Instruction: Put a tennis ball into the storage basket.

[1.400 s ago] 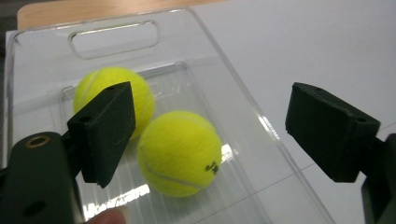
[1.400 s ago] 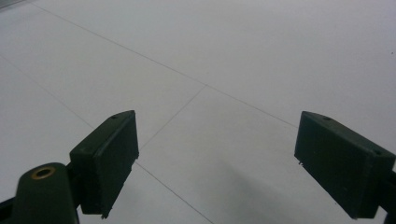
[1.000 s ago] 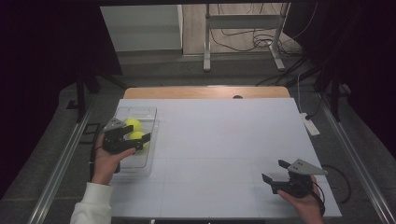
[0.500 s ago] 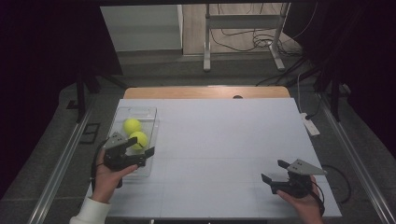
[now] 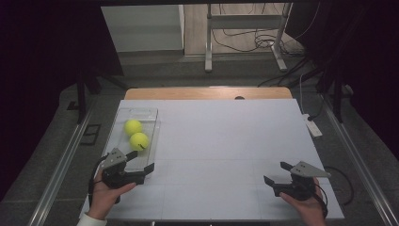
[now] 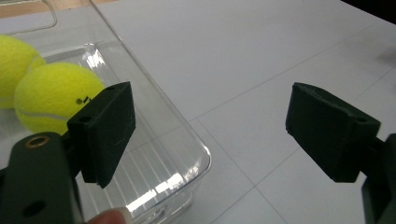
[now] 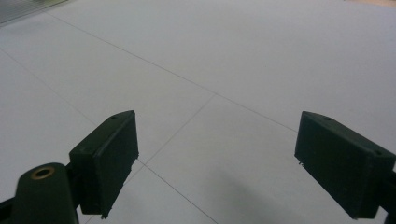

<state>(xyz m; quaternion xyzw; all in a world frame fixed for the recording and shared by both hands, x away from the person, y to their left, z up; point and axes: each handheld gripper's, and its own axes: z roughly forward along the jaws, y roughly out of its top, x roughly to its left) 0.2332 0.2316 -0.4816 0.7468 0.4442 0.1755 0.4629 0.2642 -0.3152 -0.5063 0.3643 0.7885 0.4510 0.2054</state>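
Two yellow tennis balls (image 5: 139, 141) (image 5: 132, 126) lie in a clear plastic box (image 5: 118, 121) at the left of the white table. My left gripper (image 5: 142, 161) is open and empty at the box's near end, its jaws set wide. In the left gripper view the nearer ball (image 6: 56, 95) sits behind the left jaw, inside the box (image 6: 187, 140). My right gripper (image 5: 277, 173) is open and empty, low over the table's front right. In the right gripper view its jaws frame bare table (image 7: 215, 93).
A white power strip (image 5: 313, 126) lies at the table's right edge. A wooden strip (image 5: 207, 92) runs along the far edge. A metal stand and cables (image 5: 244, 37) sit on the floor beyond.
My left gripper has drawn back toward the near edge, away from the balls, which stay in the box. The right gripper has barely moved.
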